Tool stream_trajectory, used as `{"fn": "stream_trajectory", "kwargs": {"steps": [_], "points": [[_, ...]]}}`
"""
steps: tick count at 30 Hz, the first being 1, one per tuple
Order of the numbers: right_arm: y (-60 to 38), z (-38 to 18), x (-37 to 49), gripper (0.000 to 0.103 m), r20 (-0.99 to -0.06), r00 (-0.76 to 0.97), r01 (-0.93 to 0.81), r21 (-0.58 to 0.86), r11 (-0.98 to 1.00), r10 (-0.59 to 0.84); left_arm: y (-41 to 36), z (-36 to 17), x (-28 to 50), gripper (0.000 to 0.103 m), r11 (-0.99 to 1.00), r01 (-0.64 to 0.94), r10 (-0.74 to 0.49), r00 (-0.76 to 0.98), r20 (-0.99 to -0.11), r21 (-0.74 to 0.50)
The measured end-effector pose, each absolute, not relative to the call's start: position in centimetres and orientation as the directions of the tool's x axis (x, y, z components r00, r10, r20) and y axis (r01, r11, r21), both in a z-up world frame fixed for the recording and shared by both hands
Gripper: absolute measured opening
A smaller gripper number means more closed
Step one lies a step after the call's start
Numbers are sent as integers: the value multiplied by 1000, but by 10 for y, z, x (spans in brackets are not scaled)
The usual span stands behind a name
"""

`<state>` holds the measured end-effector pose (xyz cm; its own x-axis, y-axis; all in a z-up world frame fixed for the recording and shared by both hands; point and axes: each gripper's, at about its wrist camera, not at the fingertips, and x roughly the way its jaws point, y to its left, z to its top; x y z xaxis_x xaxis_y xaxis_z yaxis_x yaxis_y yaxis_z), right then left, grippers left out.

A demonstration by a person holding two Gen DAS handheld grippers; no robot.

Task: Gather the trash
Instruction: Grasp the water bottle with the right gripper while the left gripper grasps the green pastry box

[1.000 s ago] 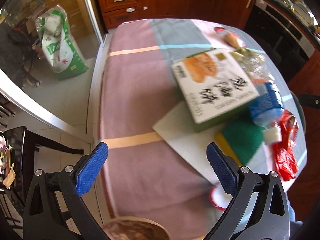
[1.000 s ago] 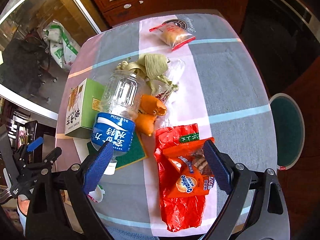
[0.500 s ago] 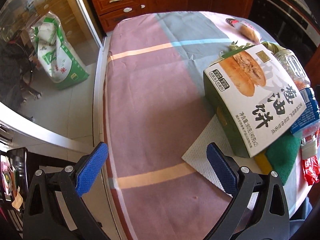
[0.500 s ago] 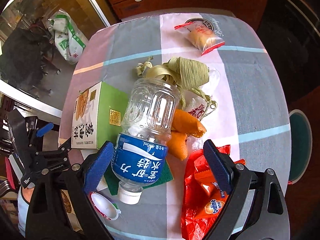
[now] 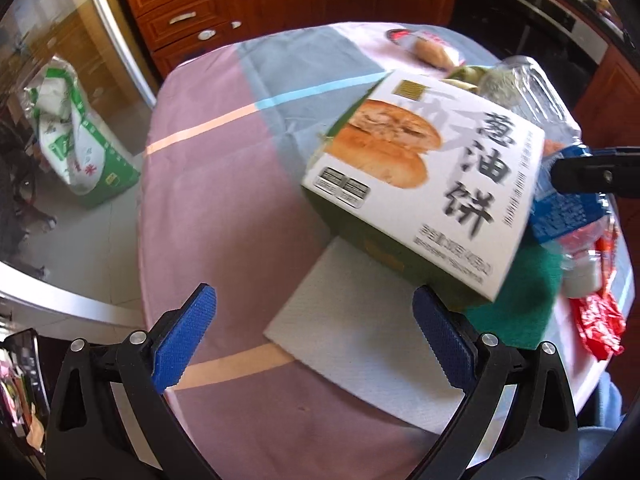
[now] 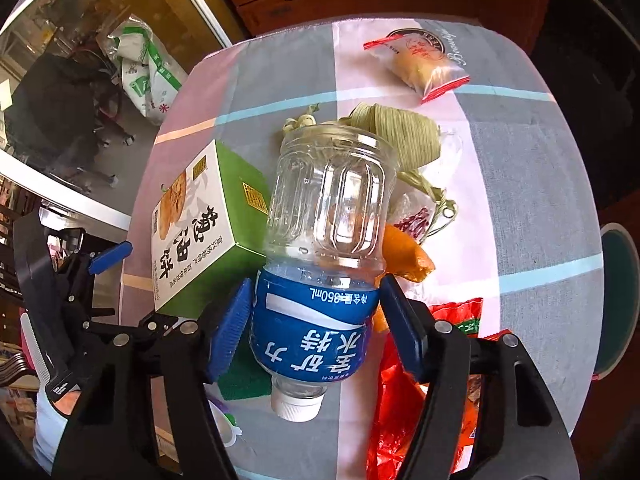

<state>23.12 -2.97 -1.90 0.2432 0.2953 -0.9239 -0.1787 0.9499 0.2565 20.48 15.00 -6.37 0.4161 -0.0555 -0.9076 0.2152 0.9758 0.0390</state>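
**Desk:** What do you have in your right gripper?

**Field:** Your blue pads are pressed against both sides of the blue label of a clear plastic bottle. The bottle lies with its white cap pointing back toward you and its ribbed base pointing away, over the checked tablecloth.

**Desk:** And your left gripper?

**Field:** Its fingers stand wide apart and hold nothing. They hover above a white paper towel at the near edge of the table, with the pastry box just beyond the right finger.

**Desk:** What trash surrounds the bottle?

**Field:** The green-sided pastry box sits just left of it. Dried green leaf wrappings lie beyond its base, orange peel is beside its right flank, and a crumpled red snack bag sprawls near your right finger. A green scouring pad peeks out beneath the bottle, and a sealed bun packet rests well apart at the far side.

**Desk:** Anything off the table?

**Field:** A green-and-white sack stands on the floor behind glass, and wooden drawers line the back wall.
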Motion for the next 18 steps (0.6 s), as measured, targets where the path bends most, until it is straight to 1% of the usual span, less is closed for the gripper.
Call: {"fn": "stream_trajectory", "kwargs": {"steps": [6,7,10,13,18], "points": [[-52,-8,228,62,-917,259,-170,265,949,302,114,-49,198,99,949,314,-170,421,-891,-33],[-55,-7,228,62,-917,265,-167,261,951,299,107,-46,197,99,942,334,-179,424,-888,-30],[-62,-1,227,62,-912,288,-154,256,954,291,100,-43,196,99,936,351,-150,445,-883,17],[-62,9,227,62,-904,290,-169,276,946,315,118,-40,196,99,943,333,-156,445,-882,1],[-42,28,228,62,-895,281,-225,289,931,346,172,-38,201,99,961,275,-143,464,-874,-11]]}}
